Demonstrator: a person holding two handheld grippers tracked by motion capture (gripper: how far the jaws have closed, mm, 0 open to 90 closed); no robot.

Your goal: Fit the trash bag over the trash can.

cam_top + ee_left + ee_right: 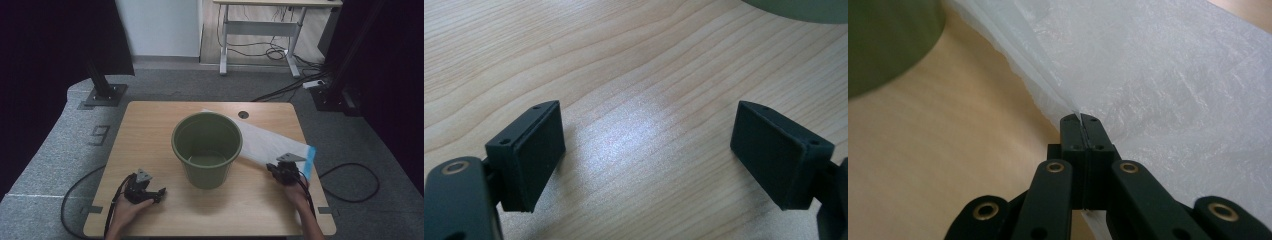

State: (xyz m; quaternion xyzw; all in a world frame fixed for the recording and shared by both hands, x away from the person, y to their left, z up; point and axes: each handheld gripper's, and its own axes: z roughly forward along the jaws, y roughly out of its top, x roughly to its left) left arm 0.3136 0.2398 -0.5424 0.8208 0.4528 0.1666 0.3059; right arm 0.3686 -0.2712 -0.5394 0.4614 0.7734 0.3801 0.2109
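**Green bucket at table centre, right tongs pinching the plastic bag**

A wooden table [150, 130] carries a dark green bucket [207, 149] standing upright near its middle. The bucket looks empty: its bare bottom shows through the open mouth.

From the bucket, a white plastic bag [272, 145] lies flat on the table at about 3 o'clock, running from behind the bucket's rim out toward the table's right edge, where a blue strip marks its end. Part of the bag is hidden behind the bucket.

The right gripper [281, 169] sits at about 4 o'clock from the bucket, at the bag's near edge. In the right gripper view its jaws are pressed together with the thin edge of the bag [1168, 75] caught between them, the bucket's green wall [888, 40] blurred at upper left.

The left gripper [159, 192] rests at about 7 o'clock from the bucket, on bare wood. In the left gripper view its jaws stand wide apart over the table [634, 75], holding nothing.
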